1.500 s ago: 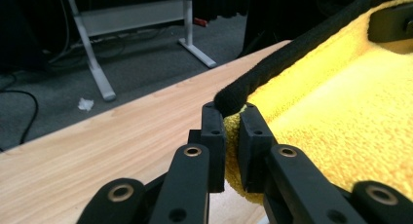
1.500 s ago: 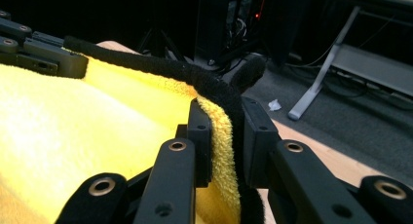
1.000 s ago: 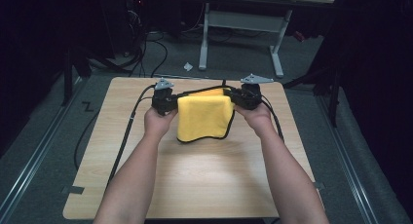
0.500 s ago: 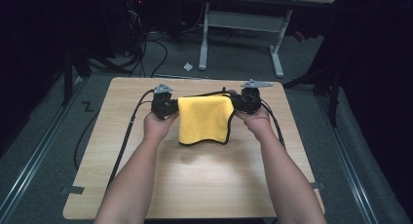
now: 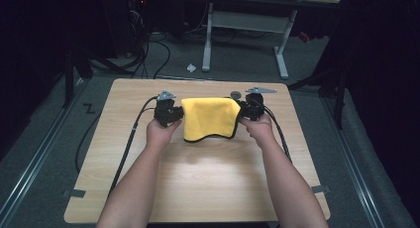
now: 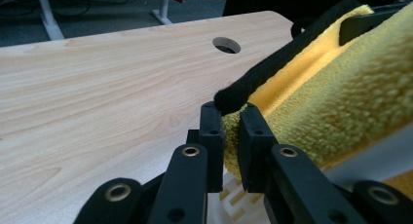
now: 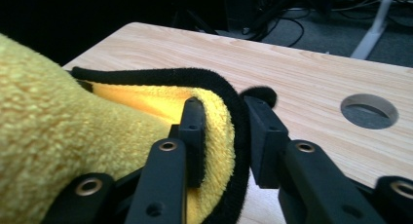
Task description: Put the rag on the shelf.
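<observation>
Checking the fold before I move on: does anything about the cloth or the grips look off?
The yellow cloth hangs folded and fairly even. The left tongs pinch its corner, but the right tongs have just been opening, the black-trimmed edge loose between them.

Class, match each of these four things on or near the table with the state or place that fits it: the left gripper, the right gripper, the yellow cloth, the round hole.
Things:
1. left gripper
2. right gripper
3. yellow cloth
4. round hole

States or places:
A. cut through the wooden tabletop
B. stretched between two grippers
C. jaws pinched tight on a corner of cloth
D. jaws parted, cloth edge loose between them

Pairs: 1-C, 2-D, 3-B, 4-A
</observation>
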